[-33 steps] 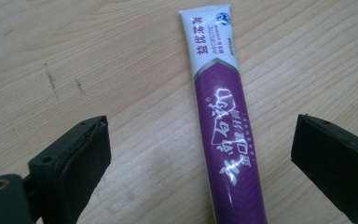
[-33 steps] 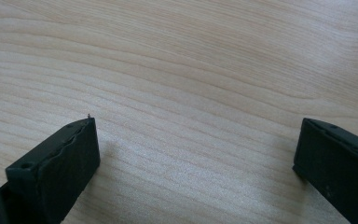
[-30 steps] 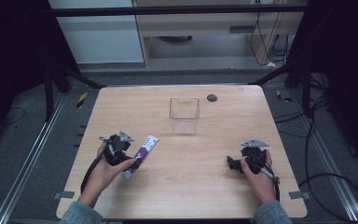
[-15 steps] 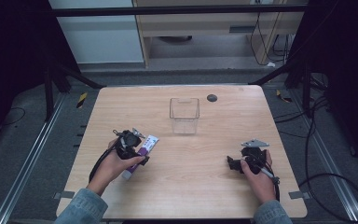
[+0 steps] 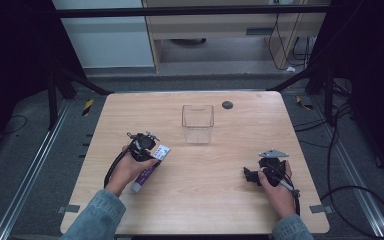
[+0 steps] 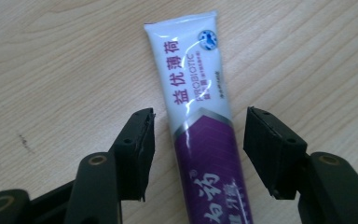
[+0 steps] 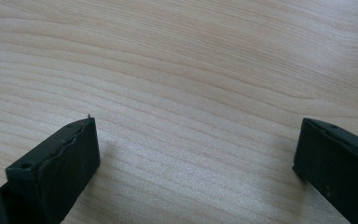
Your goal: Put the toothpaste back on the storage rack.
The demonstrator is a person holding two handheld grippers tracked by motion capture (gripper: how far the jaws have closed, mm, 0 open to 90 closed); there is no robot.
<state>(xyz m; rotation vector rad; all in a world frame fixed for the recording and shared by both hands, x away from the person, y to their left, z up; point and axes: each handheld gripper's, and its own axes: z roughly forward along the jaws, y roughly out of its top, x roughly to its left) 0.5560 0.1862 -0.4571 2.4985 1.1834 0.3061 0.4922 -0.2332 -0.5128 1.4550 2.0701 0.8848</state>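
Toothpaste tube [image 6: 200, 126] runs past frame edge between left tongs [image 6: 196, 154].

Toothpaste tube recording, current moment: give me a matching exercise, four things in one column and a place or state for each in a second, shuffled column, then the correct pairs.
Things:
1. toothpaste tube
2. clear plastic container
3. left gripper
4. right gripper

Places or states:
A. open over bare wood, nothing between its jaws
B. upright and empty near the middle of the table
C. lying flat, white at one end and purple toward the other
D. open, one jaw on each side of the tube

Pairs: 1-C, 2-B, 3-D, 4-A
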